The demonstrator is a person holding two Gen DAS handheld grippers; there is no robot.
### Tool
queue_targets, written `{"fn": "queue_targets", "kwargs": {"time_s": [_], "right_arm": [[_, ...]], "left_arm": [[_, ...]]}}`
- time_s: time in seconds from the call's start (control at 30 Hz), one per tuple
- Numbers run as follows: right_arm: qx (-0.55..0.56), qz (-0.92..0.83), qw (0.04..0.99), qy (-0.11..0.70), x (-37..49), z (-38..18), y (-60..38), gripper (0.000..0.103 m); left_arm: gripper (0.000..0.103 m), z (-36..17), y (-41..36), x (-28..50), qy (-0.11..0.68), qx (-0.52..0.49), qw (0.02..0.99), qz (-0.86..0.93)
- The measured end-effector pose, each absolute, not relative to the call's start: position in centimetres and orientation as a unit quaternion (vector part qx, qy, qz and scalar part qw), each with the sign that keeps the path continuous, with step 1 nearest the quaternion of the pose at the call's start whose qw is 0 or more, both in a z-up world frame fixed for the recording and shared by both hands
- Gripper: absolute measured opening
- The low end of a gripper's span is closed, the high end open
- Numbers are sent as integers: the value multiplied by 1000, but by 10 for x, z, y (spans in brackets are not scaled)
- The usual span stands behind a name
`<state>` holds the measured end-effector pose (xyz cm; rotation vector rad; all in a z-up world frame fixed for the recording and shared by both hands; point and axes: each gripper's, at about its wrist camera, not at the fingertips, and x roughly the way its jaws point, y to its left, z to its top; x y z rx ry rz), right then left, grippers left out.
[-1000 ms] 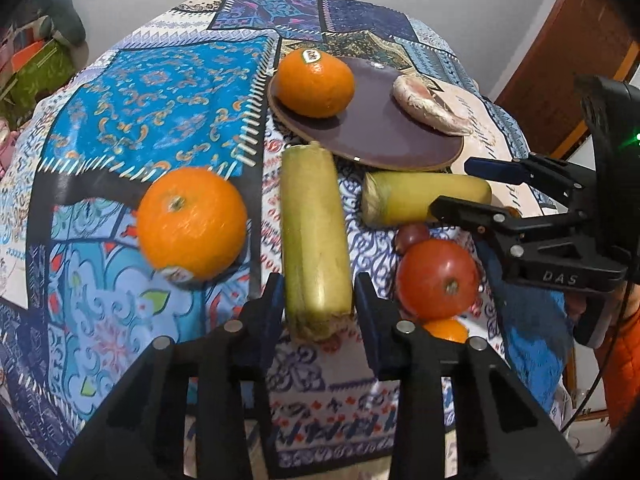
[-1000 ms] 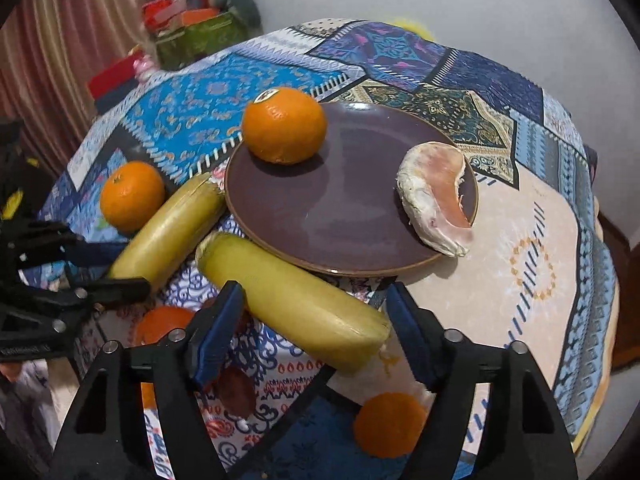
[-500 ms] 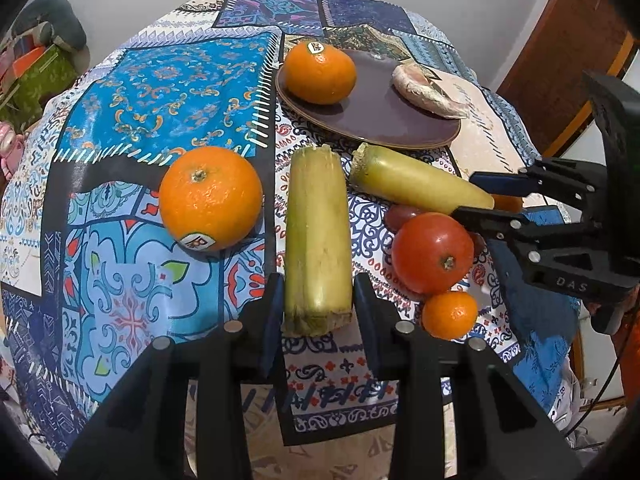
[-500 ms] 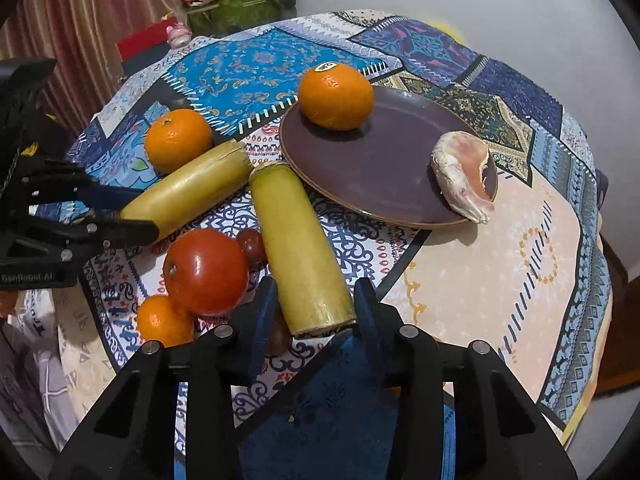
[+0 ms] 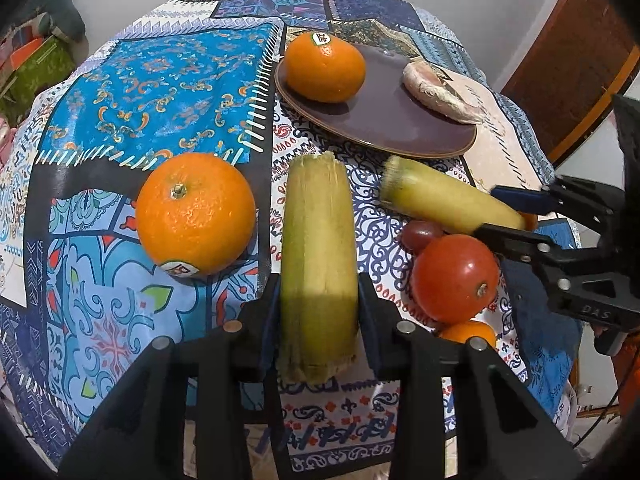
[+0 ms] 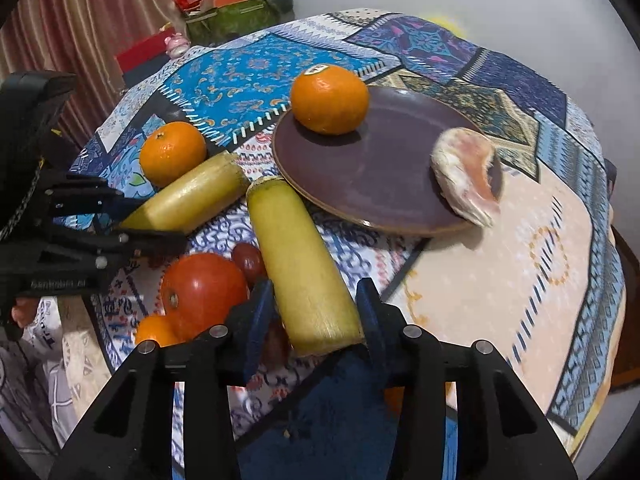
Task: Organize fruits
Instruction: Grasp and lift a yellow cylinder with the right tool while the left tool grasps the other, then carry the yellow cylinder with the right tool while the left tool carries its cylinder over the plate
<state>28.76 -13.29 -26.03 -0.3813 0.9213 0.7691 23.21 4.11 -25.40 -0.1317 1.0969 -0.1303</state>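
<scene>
My left gripper (image 5: 318,308) is shut on a yellow-green sugarcane piece (image 5: 318,248), near end held above the cloth. My right gripper (image 6: 314,312) is shut on a second sugarcane piece (image 6: 298,256), which shows in the left wrist view (image 5: 448,200). A brown plate (image 5: 400,124) at the back holds an orange (image 5: 325,68) and a pomelo wedge (image 5: 438,94). Another orange (image 5: 195,214) lies left of my left gripper. A red tomato (image 5: 454,278), a small dark grape (image 5: 420,234) and a small tangerine (image 5: 468,332) sit between the grippers.
The round table wears a patterned patchwork cloth (image 5: 152,76). A dark blue cloth (image 6: 340,412) lies under my right gripper at the table's edge. Boxes and clutter (image 6: 224,8) stand behind the table by a curtain. A wooden door (image 5: 572,60) is at the right.
Both grippers have lifted and drawn their sugarcane pieces slightly back toward the near edge. The right gripper closed on its piece a second ago and swung it to point at the plate.
</scene>
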Motion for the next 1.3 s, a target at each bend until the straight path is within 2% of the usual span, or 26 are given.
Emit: {"fn": "queue_targets", "kwargs": {"time_s": [0.5,1.3], "right_arm": [[-177,304,820,451,246,-257,-168,34],[-129,313,820,461,295,-265,-144,34]], "left_arm": [[36,-250,38,205,526,-39,846,-75],[37,-250,32,256,516,-37,853,-65]]}}
